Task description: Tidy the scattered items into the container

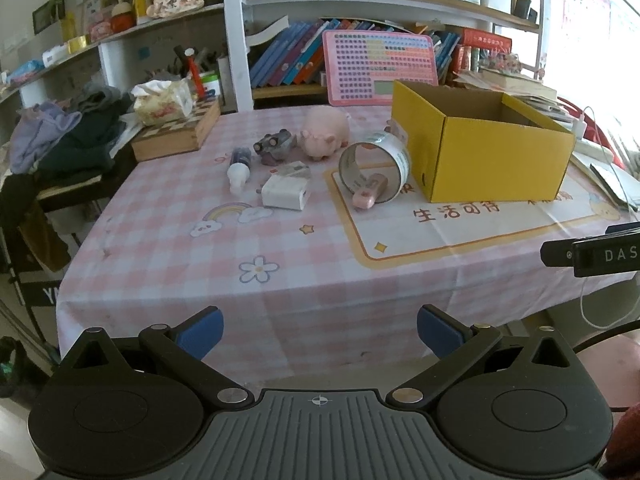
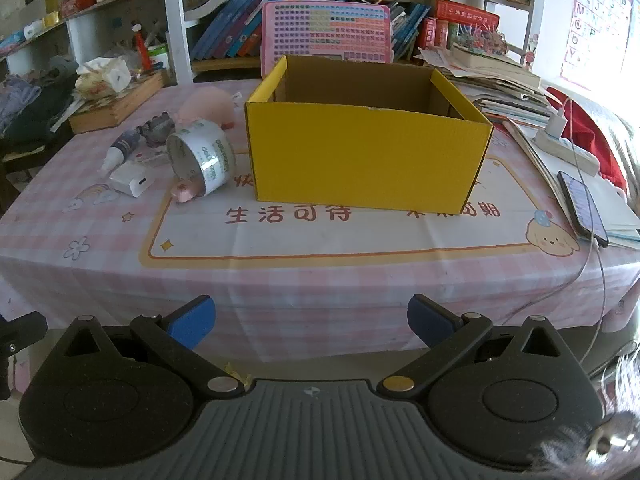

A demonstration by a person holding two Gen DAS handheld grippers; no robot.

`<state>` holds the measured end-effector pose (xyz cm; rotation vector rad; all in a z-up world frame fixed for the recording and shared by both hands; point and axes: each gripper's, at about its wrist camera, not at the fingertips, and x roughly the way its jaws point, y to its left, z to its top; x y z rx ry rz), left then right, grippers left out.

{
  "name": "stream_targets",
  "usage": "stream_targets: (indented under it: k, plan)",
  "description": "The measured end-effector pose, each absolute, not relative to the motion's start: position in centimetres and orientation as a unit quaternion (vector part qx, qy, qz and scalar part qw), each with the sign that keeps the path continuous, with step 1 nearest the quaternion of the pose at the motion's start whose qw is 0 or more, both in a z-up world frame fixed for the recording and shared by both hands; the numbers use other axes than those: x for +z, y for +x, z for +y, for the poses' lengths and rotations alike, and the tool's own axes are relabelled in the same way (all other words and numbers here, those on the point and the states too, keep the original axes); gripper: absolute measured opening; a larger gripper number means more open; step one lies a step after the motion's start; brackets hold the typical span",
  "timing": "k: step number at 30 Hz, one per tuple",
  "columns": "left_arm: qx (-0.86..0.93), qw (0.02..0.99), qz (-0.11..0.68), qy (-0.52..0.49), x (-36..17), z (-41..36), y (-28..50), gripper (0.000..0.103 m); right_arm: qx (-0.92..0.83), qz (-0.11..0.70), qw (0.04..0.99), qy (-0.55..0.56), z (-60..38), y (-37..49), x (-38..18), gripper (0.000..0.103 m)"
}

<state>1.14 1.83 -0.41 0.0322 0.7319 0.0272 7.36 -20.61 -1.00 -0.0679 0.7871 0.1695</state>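
Two tools hang at the near edge of a worktop draped in a pink checked cloth, the left tool and the right tool each spread to full width with nothing between their blue pads. Farther in, an open yellow cardboard box stands on the cloth's printed panel, no items visible inside. Just left of it a roll of clear tape lies tipped on its side over a small pink figure. Beyond these, left of the box, sit a white charger, a small bottle with a white tip, a grey toy and a pink pig toy, all outside the box. Behind the worktop, shelves of books line the wall.
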Motion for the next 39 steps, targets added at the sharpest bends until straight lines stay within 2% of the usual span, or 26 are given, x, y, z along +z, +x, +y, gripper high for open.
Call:
stream_targets:
  k: [39]
  plan:
    - [-0.001, 0.929, 0.370, 0.013, -1.1, 2.6, 2.0, 0.103, 0.106, 0.377, 0.918, -0.062, -18.7, 7.3, -0.7, 0.103]
